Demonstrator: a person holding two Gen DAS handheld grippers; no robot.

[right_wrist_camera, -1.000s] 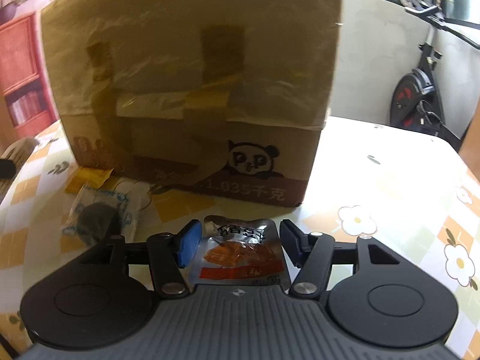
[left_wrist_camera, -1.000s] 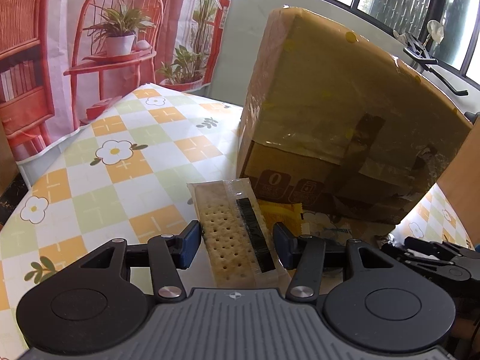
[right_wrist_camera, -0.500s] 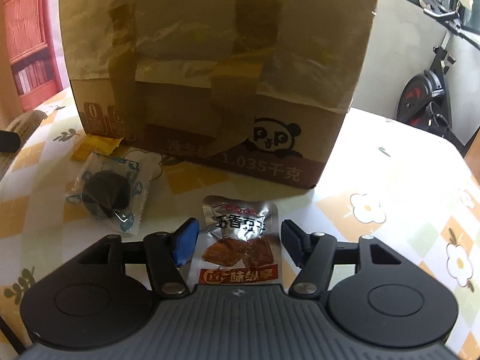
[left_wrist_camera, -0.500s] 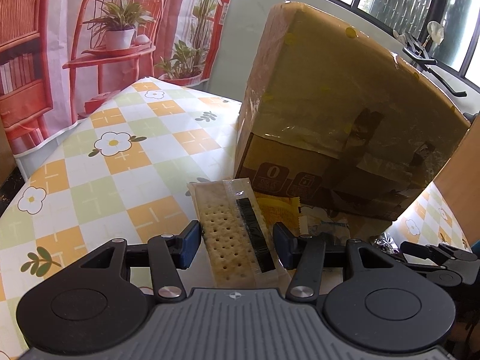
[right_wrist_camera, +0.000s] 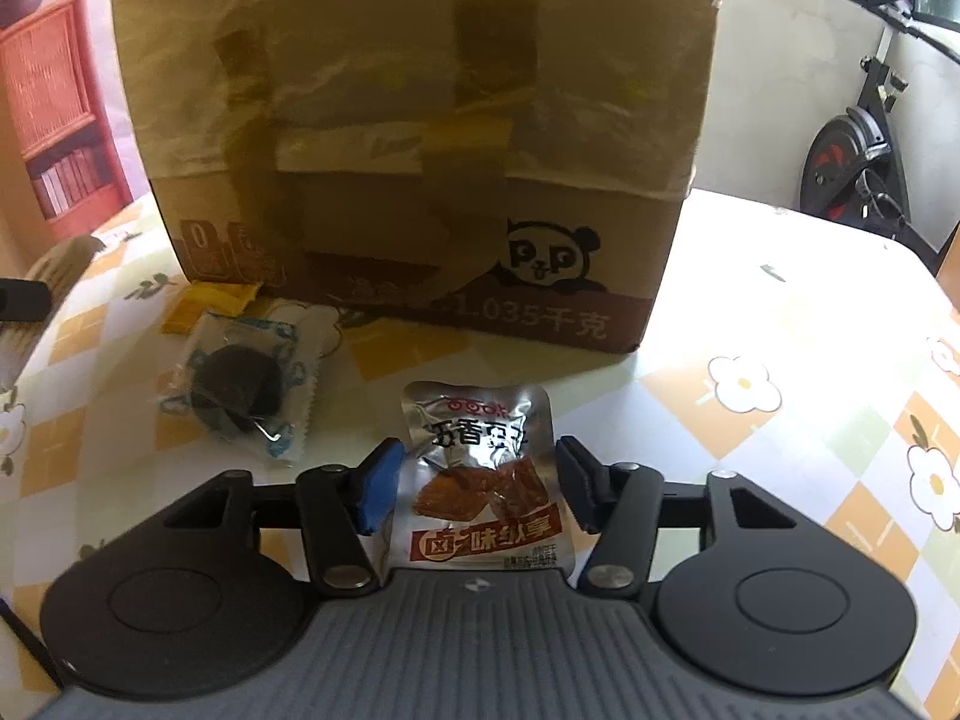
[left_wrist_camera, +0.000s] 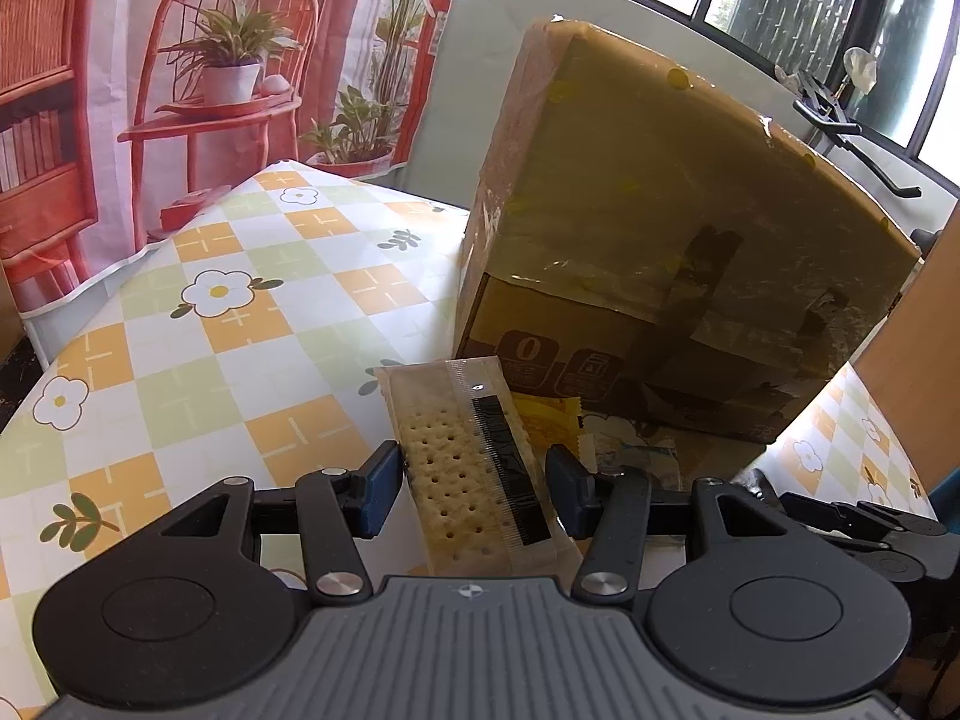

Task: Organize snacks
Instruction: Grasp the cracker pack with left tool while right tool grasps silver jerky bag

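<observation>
A clear packet of crackers (left_wrist_camera: 462, 468) stands off the checked tablecloth (left_wrist_camera: 240, 330), and my left gripper (left_wrist_camera: 471, 474) is shut on its long edges. In the right wrist view a silver pouch (right_wrist_camera: 480, 480) with red print lies on the cloth. The jaws of my right gripper (right_wrist_camera: 477, 480) are closing on it, and both pads touch its side edges, which crinkle at the left. A tall taped cardboard box (right_wrist_camera: 420, 120) stands just beyond both grippers. It also shows in the left wrist view as the box (left_wrist_camera: 660, 228).
A dark round snack in a clear wrapper (right_wrist_camera: 237, 387) and a yellow packet (right_wrist_camera: 210, 303) lie at the box's foot, left of the pouch. An exercise bike (right_wrist_camera: 858, 174) stands beyond the table's far right edge. A printed backdrop (left_wrist_camera: 180, 90) hangs behind the table on the left.
The right gripper's jaws widened around the silver pouch, then narrowed until the pads met its edges. The left gripper kept its hold on the crackers and stayed put.
</observation>
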